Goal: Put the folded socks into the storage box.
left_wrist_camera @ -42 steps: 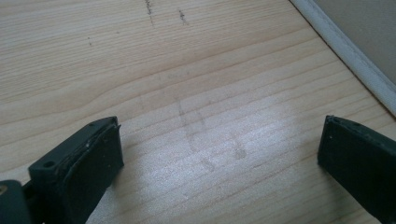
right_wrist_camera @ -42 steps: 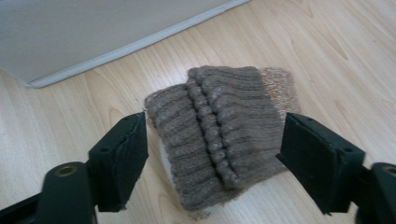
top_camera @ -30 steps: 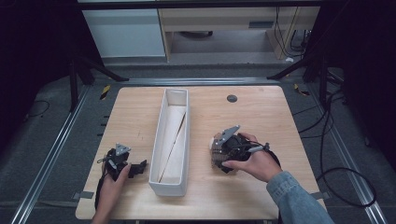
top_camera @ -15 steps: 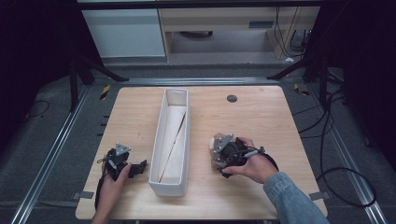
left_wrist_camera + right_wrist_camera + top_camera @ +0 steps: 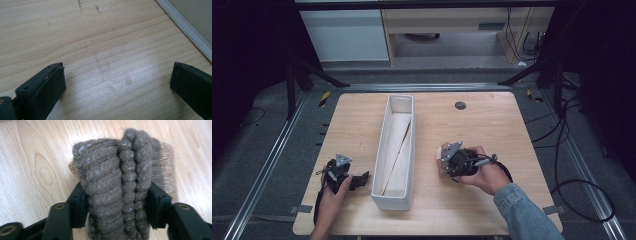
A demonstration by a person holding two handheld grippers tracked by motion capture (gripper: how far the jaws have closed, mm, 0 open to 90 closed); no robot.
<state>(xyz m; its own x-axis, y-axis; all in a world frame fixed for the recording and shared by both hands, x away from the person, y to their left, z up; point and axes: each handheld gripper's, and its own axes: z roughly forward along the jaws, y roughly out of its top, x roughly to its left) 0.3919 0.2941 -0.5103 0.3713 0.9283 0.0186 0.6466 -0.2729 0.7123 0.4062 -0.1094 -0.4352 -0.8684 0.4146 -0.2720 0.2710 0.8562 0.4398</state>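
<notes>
The right gripper (image 5: 117, 207) clamps a folded brown knit (image 5: 120, 182) low over the table (image 5: 492, 120), right of the long white bin (image 5: 387, 197), probably to lift it over the rim; bare wood lies all round it. The left gripper (image 5: 117, 82), jaws wide and empty, rests near the bin's left wall, clear of the path
</notes>
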